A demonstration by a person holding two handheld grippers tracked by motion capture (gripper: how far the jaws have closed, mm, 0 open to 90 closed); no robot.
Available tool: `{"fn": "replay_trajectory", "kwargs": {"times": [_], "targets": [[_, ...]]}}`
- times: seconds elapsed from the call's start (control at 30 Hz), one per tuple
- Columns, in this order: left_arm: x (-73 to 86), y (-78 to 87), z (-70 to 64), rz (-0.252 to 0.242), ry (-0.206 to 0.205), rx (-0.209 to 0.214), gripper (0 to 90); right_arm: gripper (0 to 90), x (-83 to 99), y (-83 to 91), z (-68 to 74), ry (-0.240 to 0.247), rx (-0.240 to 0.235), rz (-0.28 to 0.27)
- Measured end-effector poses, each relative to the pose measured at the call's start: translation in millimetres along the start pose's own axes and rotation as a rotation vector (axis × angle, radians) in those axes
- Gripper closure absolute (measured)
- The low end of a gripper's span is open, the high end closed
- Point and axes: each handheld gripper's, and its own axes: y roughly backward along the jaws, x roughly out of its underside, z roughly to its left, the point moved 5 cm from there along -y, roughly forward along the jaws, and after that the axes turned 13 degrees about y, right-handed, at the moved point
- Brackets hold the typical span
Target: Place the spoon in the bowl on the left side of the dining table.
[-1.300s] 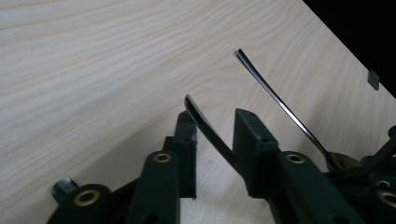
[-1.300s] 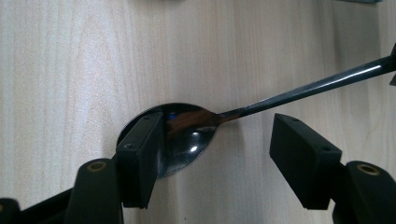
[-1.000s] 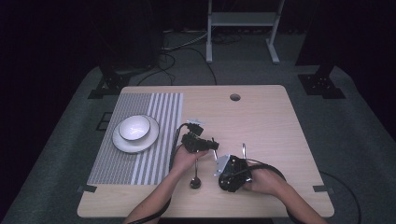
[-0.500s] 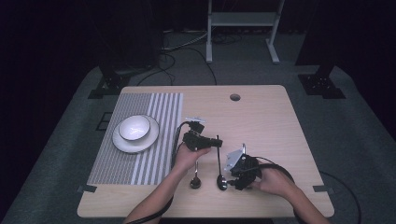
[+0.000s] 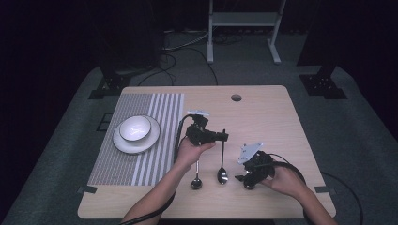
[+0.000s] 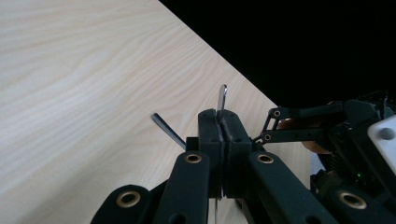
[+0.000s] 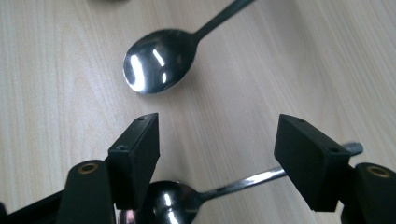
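Observation:
Two metal spoons lie side by side near the table's front. My left gripper [image 5: 224, 136] [image 6: 223, 122] is shut on the upper handle of the right spoon [image 5: 222, 174], whose tip [image 6: 222, 95] pokes out past the jaws. That spoon's bowl [image 7: 175, 200] lies just below my right gripper [image 5: 242, 180] [image 7: 217, 154], which stands open with nothing between its fingers. Farther left lies the left spoon [image 5: 196, 183] [image 7: 156, 65], its handle end [image 6: 164, 129] beside my left jaws.
A white bowl [image 5: 135, 128] sits on a white plate [image 5: 143, 146] on a striped placemat [image 5: 162, 110] at the left. The wooden table [image 5: 267, 122] has a round hole [image 5: 236, 97] near its far edge. A cable trails from each gripper.
The second spoon has come down beside the first. My left gripper has shut on its handle. My right gripper has drawn back to the right and stands open.

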Motion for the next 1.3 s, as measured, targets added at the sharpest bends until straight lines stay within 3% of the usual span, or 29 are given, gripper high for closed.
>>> {"fn": "replay_trajectory", "kwargs": {"times": [0.4, 0.73, 1.3], "targets": [[-16.0, 12.8, -8.2, -0.018, -0.049, -0.026, 89.1, 29.1, 16.8, 7.3, -3.7, -0.072, -0.002, -0.028], [-28.5, 27.2, -8.8, -0.030, -0.075, -0.058, 89.2, 28.7, 26.2, 13.9, -6.8, -0.096, 0.011, -0.036], [-43.6, 50.4, -3.8, -0.060, -0.086, -0.102, 89.2, 28.4, 36.8, 22.1, -6.8, -0.136, 0.020, -0.050]]}}
